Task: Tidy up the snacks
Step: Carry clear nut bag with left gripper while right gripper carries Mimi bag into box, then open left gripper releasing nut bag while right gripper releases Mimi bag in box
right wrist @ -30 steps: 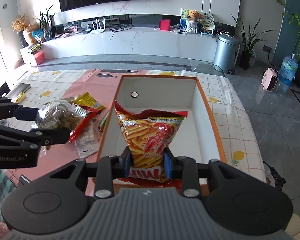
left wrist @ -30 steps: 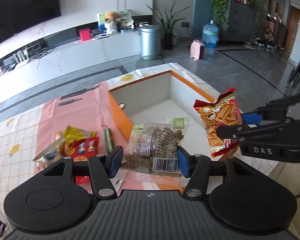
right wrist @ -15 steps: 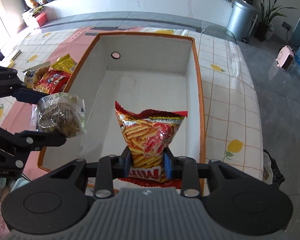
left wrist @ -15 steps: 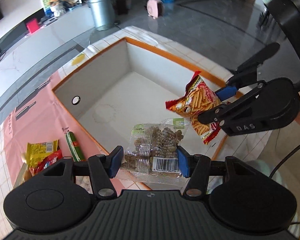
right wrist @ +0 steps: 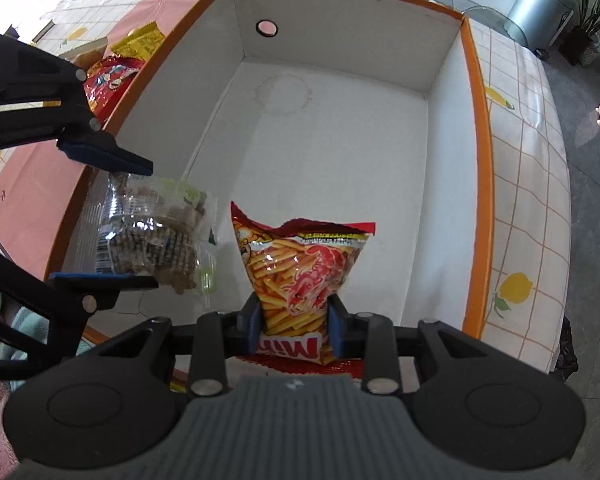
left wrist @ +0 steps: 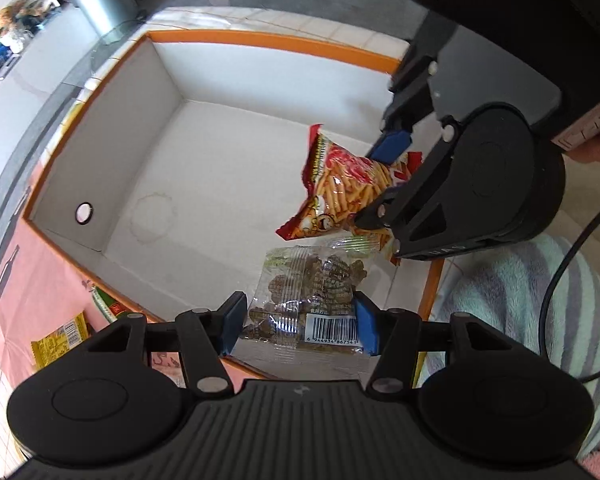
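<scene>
**Two snack bags held over the box**

Left wrist view: the left gripper (left wrist: pixel 296 322) clamps a clear cookie bag (left wrist: pixel 308 292) over the near edge of the white box (left wrist: pixel 168 68).

Right wrist view: the right gripper (right wrist: pixel 296 330) pinches a red chip bag (right wrist: pixel 300 268) narrowly above the box's near edge; loose snacks (right wrist: pixel 112 76) lie outside its left wall.

One box (right wrist: pixel 478 152) sits on the bench. Two snack bags hang above it: one clear (left wrist: pixel 312 296), one red (right wrist: pixel 304 276). Three packets (right wrist: pixel 112 80) lie left of it.
</scene>
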Motion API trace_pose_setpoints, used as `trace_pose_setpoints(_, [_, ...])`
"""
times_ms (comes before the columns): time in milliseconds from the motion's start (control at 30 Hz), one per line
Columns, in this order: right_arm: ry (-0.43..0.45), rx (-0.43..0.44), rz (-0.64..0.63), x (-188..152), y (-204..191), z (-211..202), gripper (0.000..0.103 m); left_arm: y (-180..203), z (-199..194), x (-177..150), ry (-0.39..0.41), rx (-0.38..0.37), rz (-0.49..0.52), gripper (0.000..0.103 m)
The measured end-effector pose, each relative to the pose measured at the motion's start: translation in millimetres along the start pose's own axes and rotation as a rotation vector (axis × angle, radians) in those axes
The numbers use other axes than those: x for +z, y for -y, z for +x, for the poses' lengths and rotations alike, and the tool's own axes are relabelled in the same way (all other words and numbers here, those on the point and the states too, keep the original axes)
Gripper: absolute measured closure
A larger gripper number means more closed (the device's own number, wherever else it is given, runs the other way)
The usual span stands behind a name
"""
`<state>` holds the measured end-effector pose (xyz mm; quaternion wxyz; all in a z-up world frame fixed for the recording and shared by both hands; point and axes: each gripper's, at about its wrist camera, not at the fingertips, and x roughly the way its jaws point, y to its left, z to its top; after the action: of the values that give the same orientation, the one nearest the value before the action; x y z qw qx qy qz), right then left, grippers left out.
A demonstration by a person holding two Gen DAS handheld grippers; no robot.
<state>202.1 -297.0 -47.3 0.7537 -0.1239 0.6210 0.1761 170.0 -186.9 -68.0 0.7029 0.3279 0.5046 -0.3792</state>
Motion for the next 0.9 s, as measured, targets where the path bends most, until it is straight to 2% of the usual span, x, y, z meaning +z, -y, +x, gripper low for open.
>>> trace_pose_setpoints(200, [-0.055, 0.030, 0.022, 8, 4, 13, 0.072, -3, 14, 1, -0.054, -0.008, 0.025, 0.038])
trace_pose_setpoints(433, [-0.080, 0.018, 0.035, 14, 6, 21, 0.071, -8, 18, 2, -0.066, -0.031, 0.021, 0.037])
trace_pose_setpoints(500, [-0.081, 0.012, 0.035, 15, 6, 21, 0.070, -7, 16, 2, -0.064, -0.028, 0.021, 0.033])
trace_pose_setpoints(533, [-0.082, 0.007, 0.033, 15, 5, 21, 0.069, -6, 15, 1, -0.062, -0.029, 0.020, 0.032])
trace_pose_setpoints(600, [-0.077, -0.007, 0.031, 14, 0, 19, 0.059, -7, 15, 0, -0.057, -0.033, 0.024, 0.030])
trace_pose_setpoints(733, [-0.065, -0.018, 0.032, 13, -9, 15, 0.056, -1, 5, -1, -0.037, -0.021, 0.030, 0.026])
trace_pose_setpoints(900, [-0.058, -0.041, 0.039, 10, -14, 6, 0.046, -3, -10, -3, -0.005, -0.022, -0.006, 0.026])
